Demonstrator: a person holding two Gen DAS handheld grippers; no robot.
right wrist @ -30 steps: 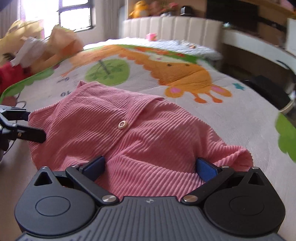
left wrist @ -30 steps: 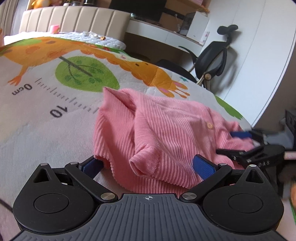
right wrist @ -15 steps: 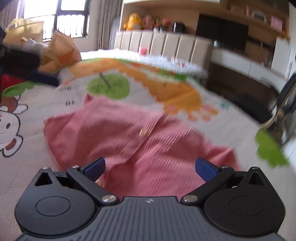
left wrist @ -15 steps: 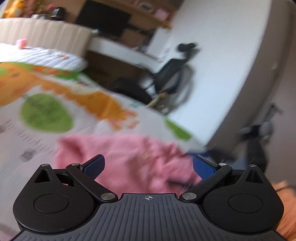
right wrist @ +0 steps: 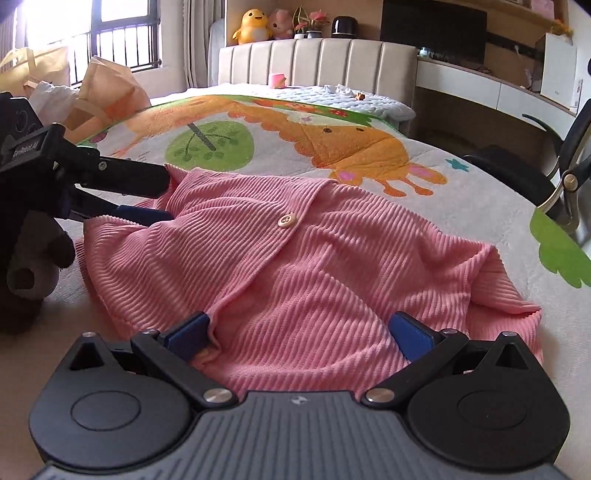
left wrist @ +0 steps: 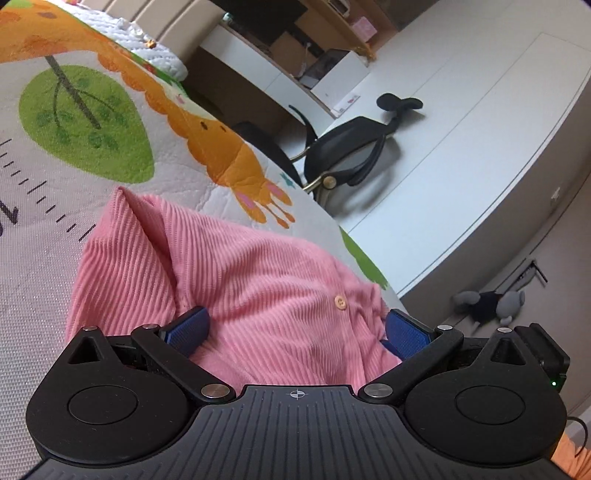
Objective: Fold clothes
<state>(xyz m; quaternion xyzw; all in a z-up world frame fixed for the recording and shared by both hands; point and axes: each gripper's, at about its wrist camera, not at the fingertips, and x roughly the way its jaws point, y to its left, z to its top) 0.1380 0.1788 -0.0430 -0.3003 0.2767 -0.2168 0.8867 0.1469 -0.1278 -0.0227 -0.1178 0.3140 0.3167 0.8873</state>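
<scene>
A pink ribbed buttoned garment lies crumpled on the cartoon-print bed cover; it also shows in the left wrist view. My left gripper is open, its blue pads on either side of the garment's edge with cloth between them. In the right wrist view the left gripper reaches into the garment's far left side. My right gripper is open, jaws spread wide over the garment's near hem.
A black office chair and a white wardrobe stand beyond the bed's right edge. The padded headboard, plush toys and bags are at the back and left. A grey soft toy lies on the floor.
Both grippers lifted away from the garment and came back down onto it. The left gripper now sits at a different edge of it, facing the chair. The garment lies flatter.
</scene>
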